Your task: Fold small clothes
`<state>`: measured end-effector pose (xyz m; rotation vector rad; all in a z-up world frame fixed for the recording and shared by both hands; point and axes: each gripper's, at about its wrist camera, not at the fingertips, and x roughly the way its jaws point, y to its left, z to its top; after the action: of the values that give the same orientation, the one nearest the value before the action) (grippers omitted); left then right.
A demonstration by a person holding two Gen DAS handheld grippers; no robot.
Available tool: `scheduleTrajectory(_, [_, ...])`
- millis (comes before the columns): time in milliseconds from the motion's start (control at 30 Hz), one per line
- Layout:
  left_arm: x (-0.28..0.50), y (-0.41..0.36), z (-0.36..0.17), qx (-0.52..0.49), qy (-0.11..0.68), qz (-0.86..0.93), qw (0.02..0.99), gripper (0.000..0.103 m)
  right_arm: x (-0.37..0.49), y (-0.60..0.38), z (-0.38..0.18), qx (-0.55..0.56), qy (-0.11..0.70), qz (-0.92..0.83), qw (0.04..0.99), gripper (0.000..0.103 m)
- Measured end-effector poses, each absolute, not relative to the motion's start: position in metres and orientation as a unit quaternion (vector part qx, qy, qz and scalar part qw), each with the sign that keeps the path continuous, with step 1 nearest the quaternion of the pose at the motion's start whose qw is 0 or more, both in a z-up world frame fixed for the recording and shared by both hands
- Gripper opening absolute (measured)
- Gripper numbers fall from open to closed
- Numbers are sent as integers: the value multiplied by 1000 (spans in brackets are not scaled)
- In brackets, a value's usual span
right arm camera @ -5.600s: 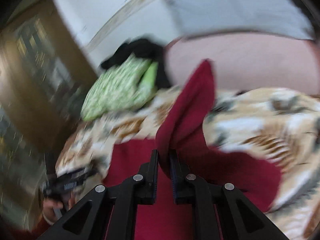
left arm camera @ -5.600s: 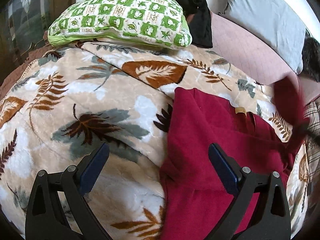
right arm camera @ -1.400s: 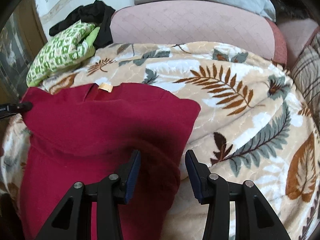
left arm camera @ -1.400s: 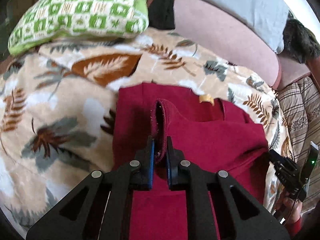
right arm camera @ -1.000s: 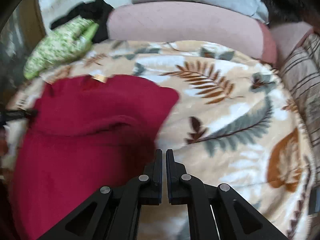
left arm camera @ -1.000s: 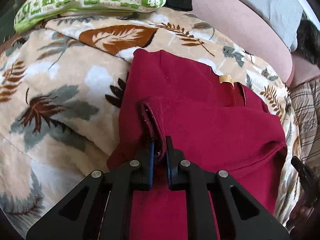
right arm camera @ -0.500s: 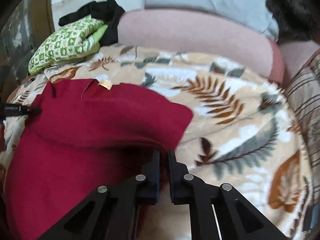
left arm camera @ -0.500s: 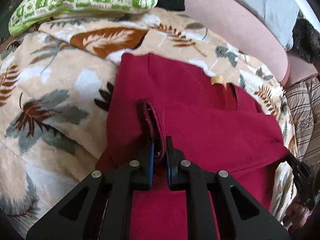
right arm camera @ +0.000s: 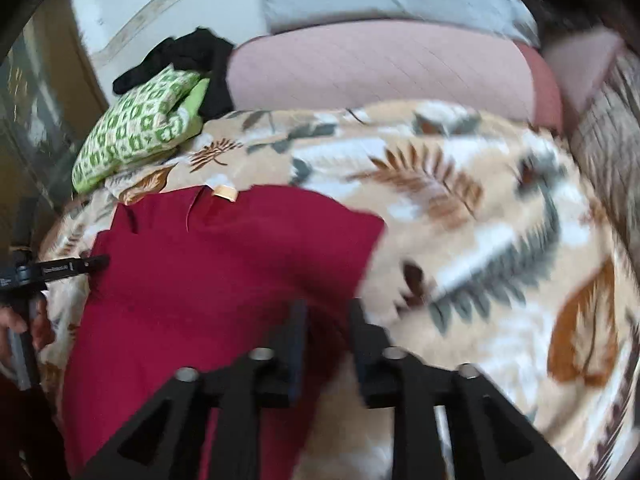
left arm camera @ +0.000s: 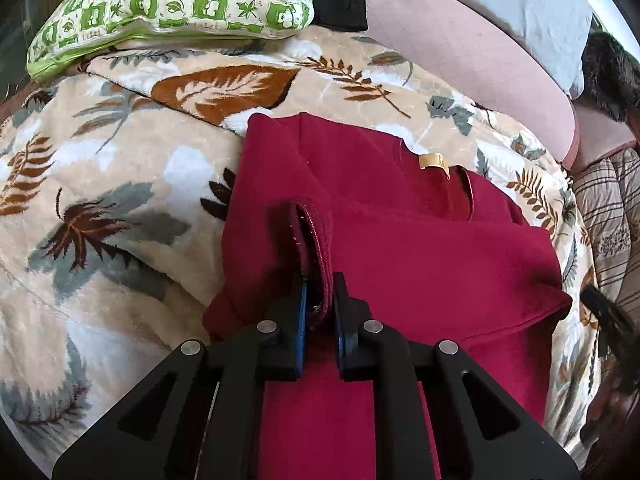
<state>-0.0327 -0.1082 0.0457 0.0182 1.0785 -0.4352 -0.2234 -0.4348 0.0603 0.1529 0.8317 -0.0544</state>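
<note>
Left fingers [left arm camera: 319,300] pinch red garment [left arm camera: 420,248] cuff; right fingers [right arm camera: 326,320] just parted; leaf-print blanket [left arm camera: 100,184].

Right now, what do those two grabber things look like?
Both are black plastic with triangle cut-outs and silver screws. The left gripper has blue pads inside its fingers. The right gripper looks the same but blurry. White lettering marks the left one's side.

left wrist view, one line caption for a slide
Left gripper shut on a red garment's sleeve cuff over a leaf-print blanket.
</note>
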Motion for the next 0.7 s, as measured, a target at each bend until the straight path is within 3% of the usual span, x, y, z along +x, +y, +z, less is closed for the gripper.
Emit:
scheduleTrajectory(133, [-32,-106,44,4,515,-201,833,11,-199,-427,45,88,419,-19,903,24])
scheduleTrajectory(300, [-36,-93,53,-8,510,-196,838,19,-207,-428,4,88,481,-28,872,24])
scheduleTrajectory(400, [-39,-90,64,-5,493,-188,849,22,-216,-421,9,65,486,-27,871,23])
scheduleTrajectory(500, [-41,-92,71,-5,478,-190,858,36,-218,-419,20,51,486,-31,872,23])
scheduleTrajectory(700, [-37,-108,61,25,473,-177,863,37,-203,-424,47,82,438,-38,894,24])
